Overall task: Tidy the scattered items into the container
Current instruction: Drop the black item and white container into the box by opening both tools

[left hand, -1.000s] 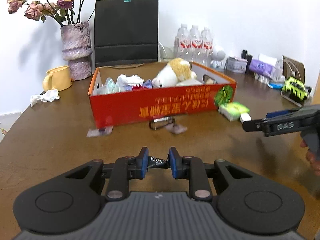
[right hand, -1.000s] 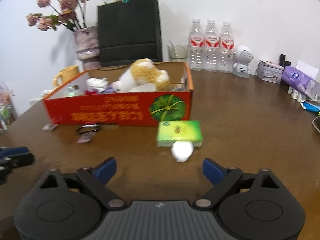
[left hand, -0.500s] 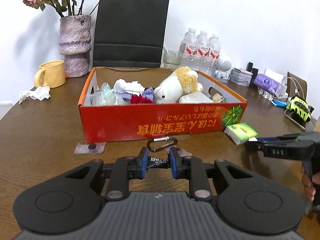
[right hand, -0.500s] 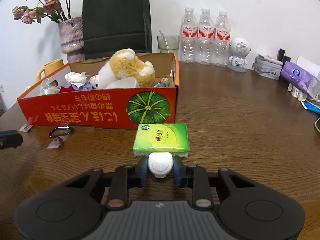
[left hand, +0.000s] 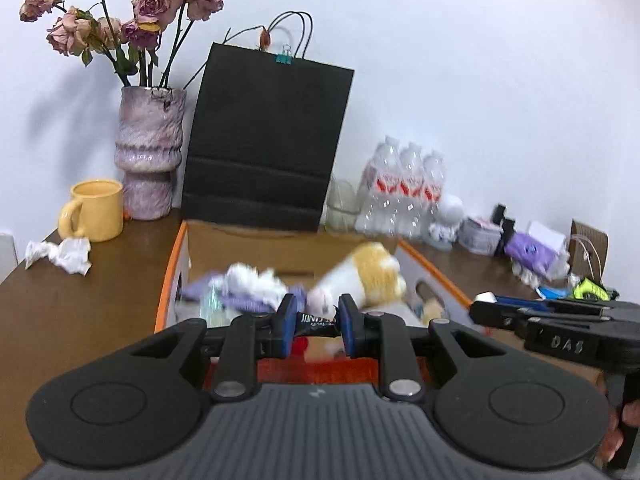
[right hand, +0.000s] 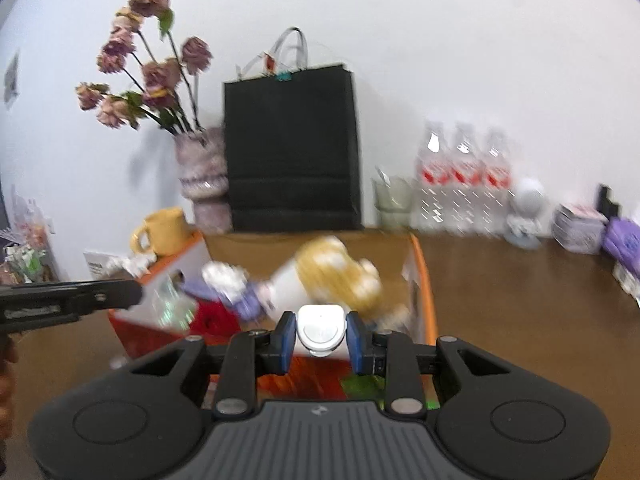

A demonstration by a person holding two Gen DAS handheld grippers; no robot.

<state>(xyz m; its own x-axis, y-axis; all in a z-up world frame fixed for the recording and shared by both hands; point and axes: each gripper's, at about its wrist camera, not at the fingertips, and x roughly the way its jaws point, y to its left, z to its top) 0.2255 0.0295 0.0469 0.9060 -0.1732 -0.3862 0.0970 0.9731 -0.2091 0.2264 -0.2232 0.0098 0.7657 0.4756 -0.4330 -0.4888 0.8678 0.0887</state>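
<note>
Left tongs point(left hand: 316, 322) grip one black candy wrapper point(left hand: 317, 323); right tongs point(right hand: 321, 338) have just closed on one white rounded case point(right hand: 321, 330); one orange-rimmed box point(left hand: 170, 280) lies beyond both.

Plain white wall point(left hand: 460, 60) behind a dark brown wood table point(left hand: 80, 312), black paper bag point(left hand: 264, 148) against it as landmark: vase of dried roses point(left hand: 150, 152) and yellow mug point(left hand: 94, 210) left of bag, water bottles point(left hand: 404, 192) right, even light.
</note>
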